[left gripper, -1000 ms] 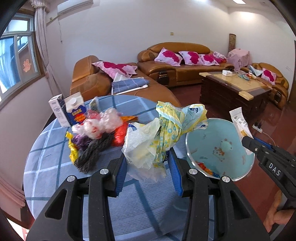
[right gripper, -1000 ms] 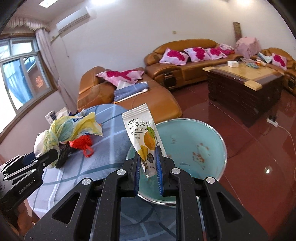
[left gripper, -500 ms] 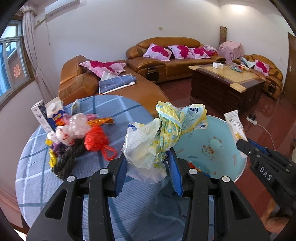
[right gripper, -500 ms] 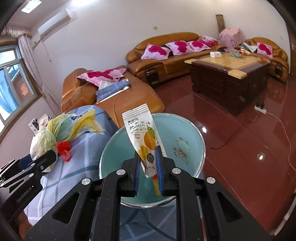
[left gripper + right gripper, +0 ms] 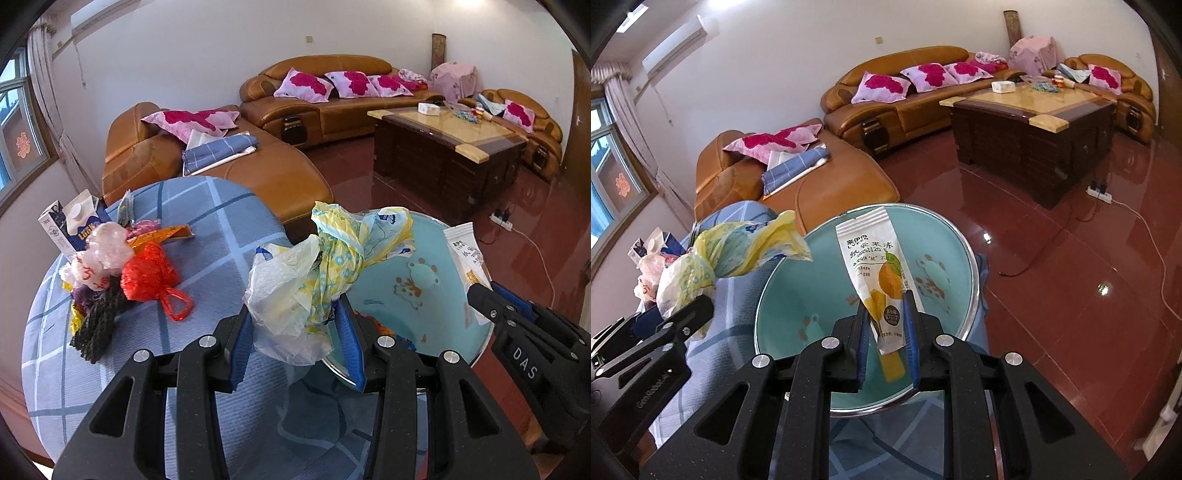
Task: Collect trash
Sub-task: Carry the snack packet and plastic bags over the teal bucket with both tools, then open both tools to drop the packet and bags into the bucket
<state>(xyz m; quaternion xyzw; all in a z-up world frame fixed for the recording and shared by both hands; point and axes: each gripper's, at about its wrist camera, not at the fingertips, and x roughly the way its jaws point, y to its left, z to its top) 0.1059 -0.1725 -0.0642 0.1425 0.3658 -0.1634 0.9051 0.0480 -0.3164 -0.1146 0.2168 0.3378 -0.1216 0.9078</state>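
Note:
My left gripper (image 5: 295, 310) is shut on a bundle of plastic bags (image 5: 325, 266), one white and one yellow with flowers, held over the near rim of a teal basin (image 5: 388, 306). In the right wrist view the bag bundle (image 5: 713, 266) hangs at the basin's left edge. My right gripper (image 5: 885, 302) holds a white jelly packet (image 5: 875, 266) upright over the teal basin (image 5: 812, 288). Its jaws are opening, and the packet still stands between the pads. A few small wrappers lie in the basin's bottom.
A round table with a blue checked cloth (image 5: 221, 229) carries a trash pile: a red net bag (image 5: 149, 271), pink bags (image 5: 107, 243), a dark knitted piece (image 5: 96, 325), an orange wrapper (image 5: 162, 232) and milk cartons (image 5: 74, 225). Sofas and a coffee table (image 5: 443, 147) stand beyond.
Both grippers have moved over the basin and sunk a little with their loads. The basin fills more of both views. The right jaws stand slightly wider around the packet.

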